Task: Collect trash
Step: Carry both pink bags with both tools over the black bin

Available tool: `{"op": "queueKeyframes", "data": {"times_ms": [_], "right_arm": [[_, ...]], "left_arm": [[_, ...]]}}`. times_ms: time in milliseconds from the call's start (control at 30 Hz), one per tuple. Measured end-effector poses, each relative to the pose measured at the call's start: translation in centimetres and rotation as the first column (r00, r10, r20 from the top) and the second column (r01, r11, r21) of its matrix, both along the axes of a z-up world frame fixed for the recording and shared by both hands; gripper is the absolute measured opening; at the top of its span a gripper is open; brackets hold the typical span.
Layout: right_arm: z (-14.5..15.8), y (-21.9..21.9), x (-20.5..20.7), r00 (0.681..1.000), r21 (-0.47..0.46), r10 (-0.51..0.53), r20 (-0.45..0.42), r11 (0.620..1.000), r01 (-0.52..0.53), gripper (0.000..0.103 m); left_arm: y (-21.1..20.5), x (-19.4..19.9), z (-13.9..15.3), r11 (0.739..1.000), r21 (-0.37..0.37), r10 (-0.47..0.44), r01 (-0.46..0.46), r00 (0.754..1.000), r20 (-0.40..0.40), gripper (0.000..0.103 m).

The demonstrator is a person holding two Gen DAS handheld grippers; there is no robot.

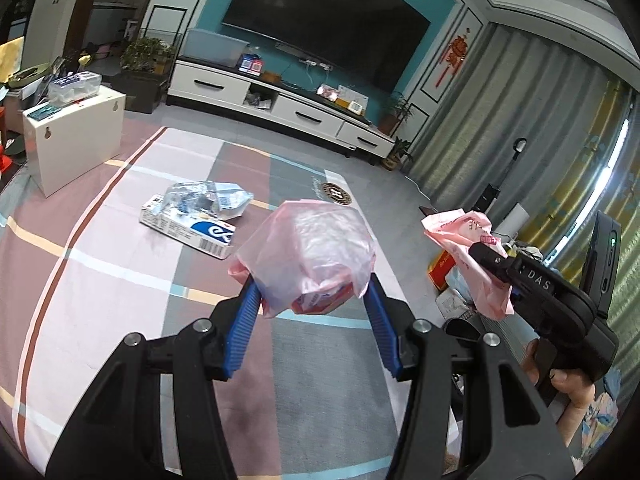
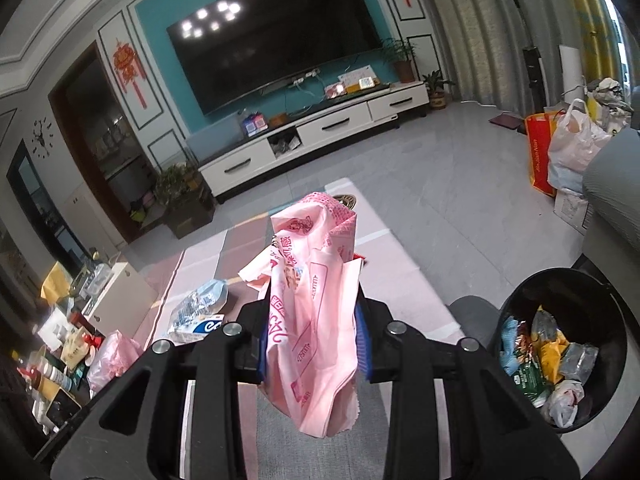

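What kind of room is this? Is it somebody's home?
Most likely a home living room. A big wall-mounted television hangs over a low white media cabinet, a checked rug covers the tiled floor, and red knot ornaments decorate the wall.

Pretty typical living room. A big dark flat-screen TV hangs on a teal wall panel framed with white moulding, and ceiling lights reflect in the screen. Below it runs a long white TV cabinet with black drawer handles, with potted green plants at its ends. Red Chinese knot ornaments hang on both sides of the TV. The floor is pale grey tile with a pink, grey and white striped rug on it. Grey pleated curtains cover the window side, daylight coming through a gap. A black wall clock sits near a dark doorway.
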State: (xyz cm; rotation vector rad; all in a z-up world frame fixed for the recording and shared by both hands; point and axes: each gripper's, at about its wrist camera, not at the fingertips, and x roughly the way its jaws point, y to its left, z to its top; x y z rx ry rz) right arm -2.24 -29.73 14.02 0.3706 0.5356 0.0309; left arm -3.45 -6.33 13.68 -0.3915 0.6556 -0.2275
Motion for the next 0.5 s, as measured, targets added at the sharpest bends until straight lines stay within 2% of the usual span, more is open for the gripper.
{"op": "queueKeyframes", "data": {"times_ms": [300,500], "right_arm": [[1.6,-2.5,-2.4,0.993,-0.037,-0.113,0.043,0.993,0.115,0.033],[2.1,-5.1,-4.3,0.977,-0.014,-0.203,0.072,0.979,0.204,0.033]], "left_arm": [[-4.0,0.1,1.5,0.996,-0.016,-0.087,0.088,0.996,0.035,0.054],[-8.1,0.7,2.6,0.986,-0.014,-0.166,0.167,0.984,0.064,0.054]]}}
